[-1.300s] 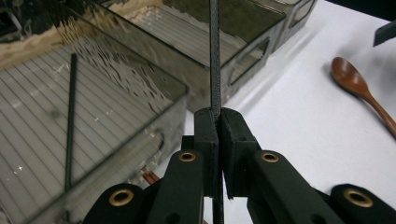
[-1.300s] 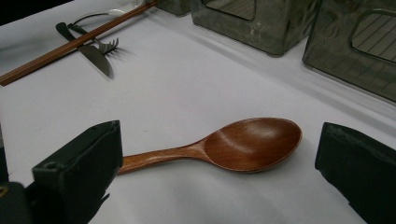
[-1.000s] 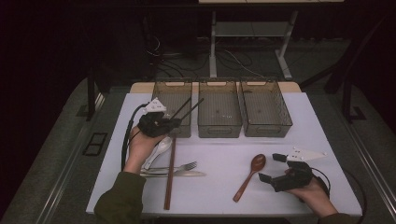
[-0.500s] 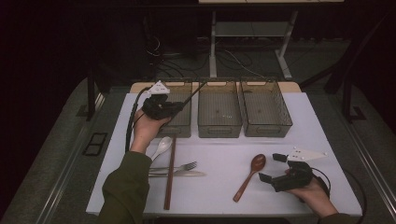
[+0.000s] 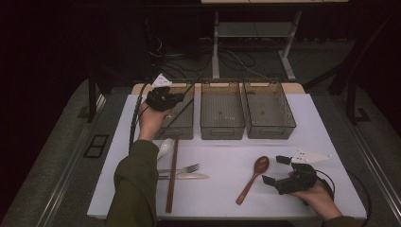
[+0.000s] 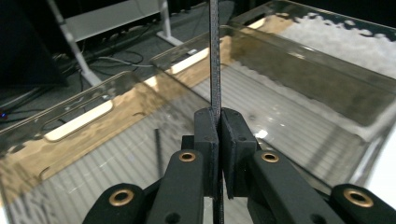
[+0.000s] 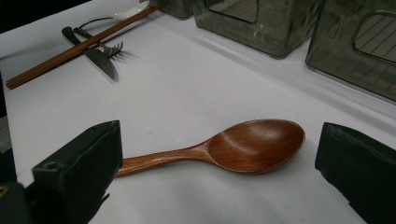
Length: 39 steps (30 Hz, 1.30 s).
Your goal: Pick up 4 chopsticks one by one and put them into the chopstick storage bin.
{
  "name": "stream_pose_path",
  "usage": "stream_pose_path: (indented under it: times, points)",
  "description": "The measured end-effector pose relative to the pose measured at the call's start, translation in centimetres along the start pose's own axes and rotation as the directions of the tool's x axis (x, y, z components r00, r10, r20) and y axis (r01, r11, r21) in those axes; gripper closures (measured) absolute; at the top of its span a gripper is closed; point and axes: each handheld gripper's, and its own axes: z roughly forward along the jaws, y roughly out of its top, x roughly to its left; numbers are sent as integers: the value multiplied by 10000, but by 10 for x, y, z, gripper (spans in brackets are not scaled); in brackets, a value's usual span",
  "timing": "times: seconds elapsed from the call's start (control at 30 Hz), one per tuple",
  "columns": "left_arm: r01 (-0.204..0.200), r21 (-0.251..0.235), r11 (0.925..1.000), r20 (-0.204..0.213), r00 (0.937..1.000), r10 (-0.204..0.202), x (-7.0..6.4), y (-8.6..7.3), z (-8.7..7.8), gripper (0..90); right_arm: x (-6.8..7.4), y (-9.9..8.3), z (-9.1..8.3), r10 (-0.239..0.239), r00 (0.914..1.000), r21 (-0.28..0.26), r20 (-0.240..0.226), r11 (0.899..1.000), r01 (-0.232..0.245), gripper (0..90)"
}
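While left tool [image 6: 218, 140] clamps black chopstick [image 6: 214, 56], right tool [image 7: 219, 172] gapes

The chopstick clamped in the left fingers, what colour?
Black chopstick, clearest in the left gripper view.

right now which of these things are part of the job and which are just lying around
In the job:
left gripper, shut on a black chopstick
left bin, under that chopstick
right gripper, open beside the wooden spoon

Lying about:
brown chopsticks
fork
knife
white spoon
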Motion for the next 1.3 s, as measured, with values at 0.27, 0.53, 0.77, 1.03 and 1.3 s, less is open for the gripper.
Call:
stream_pose_path:
  times: [0.27, 0.53, 0.77, 1.03, 1.3]
  points:
    - [672, 16, 9977, -412, 9969, -671, 21, -12, 7, 849, 0, 0, -1, 64, 10000, -43, -12, 10000, -64, 10]
    - [1208, 281, 9923, -657, 9907, -1188, 30, -23, 10, 849, 0, 0, -1, 81, 10000, -69, -1, 9999, -81, 10]
    - [1459, 852, 9856, -860, 9866, -1387, 32, -34, 15, 848, 0, 0, -1, 48, 10000, -75, -18, 10000, -48, 10]
    - [1698, 1340, 9763, -1253, 9802, -1532, 32, -35, 19, 846, 0, 0, -1, 55, 10000, -33, -11, 10000, -55, 10]
    - [1886, 1667, 9678, -1602, 9737, -1622, 32, -35, 22, 761, 1, 0, -2, 18, 10000, -68, -31, 10000, -18, 10]
